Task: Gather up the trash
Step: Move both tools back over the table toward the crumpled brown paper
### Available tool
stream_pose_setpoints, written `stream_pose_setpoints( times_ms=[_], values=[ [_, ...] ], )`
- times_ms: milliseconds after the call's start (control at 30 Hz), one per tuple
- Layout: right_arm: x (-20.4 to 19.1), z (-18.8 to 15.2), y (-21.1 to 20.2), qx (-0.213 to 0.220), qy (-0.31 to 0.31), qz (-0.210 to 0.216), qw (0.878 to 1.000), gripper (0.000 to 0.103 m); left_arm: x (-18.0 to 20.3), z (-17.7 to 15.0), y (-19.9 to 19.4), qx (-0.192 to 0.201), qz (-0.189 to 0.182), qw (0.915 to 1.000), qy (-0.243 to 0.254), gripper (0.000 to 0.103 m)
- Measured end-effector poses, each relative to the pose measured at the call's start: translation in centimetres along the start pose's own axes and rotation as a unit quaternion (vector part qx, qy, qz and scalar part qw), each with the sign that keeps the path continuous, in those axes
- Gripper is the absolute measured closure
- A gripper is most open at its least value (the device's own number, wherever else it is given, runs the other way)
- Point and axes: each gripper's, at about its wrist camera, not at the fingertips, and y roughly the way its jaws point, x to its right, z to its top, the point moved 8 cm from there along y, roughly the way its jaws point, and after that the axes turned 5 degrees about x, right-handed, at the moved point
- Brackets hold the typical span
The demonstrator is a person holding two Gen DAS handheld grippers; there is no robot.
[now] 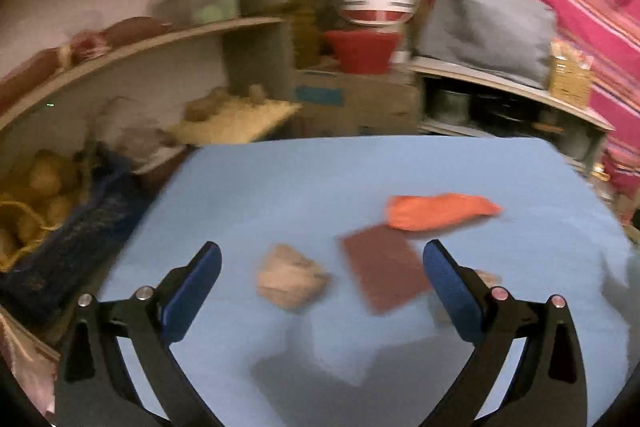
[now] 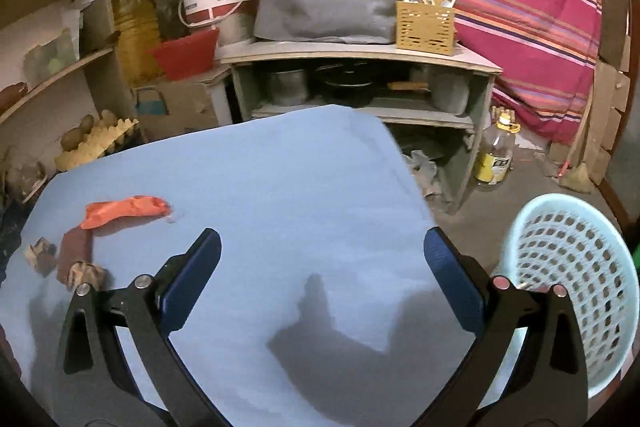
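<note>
On the blue table (image 1: 320,179) lie a crumpled beige paper wad (image 1: 290,281), a flat brown wrapper (image 1: 384,271) and an orange wrapper (image 1: 438,211). A second small crumpled wad (image 1: 486,277) peeks from behind the right finger. My left gripper (image 1: 322,259) is open and empty, just above the beige wad. In the right wrist view the same trash lies at the far left: orange wrapper (image 2: 126,211), brown wrapper (image 2: 74,253), two wads (image 2: 40,253) (image 2: 86,273). My right gripper (image 2: 322,247) is open and empty over bare table. A light blue perforated basket (image 2: 572,287) stands right of the table.
Shelves with potatoes (image 1: 36,187) and an egg tray (image 1: 236,119) stand left of the table. A low shelf with pots (image 2: 356,87), a white bucket (image 2: 216,1), a red tub (image 2: 184,53) and a bottle on the floor (image 2: 496,155) are behind.
</note>
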Motion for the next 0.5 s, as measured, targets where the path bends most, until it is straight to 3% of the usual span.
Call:
stream_pose_setpoints(
  times_ms=[167,267,500],
  values=[
    [-5.2,-0.8,-0.6,0.006,-0.049,0.026,0.998,0.004,-3.7,-1.0,2.3,-0.026,0.016,0.9995,0.005,0.005],
    [-8.9,-1.6,-0.5,0.002,-0.086,0.032,0.996,0.004,-4.3,-2.3,4.1,-0.057,-0.002,0.9984,0.003,0.005],
    [-14.4,-3.2,-0.1,-0.018,-0.112,0.056,0.992,0.004,-4.1,-3.2,5.5,-0.067,-0.014,0.9976,0.008,0.005]
  ],
)
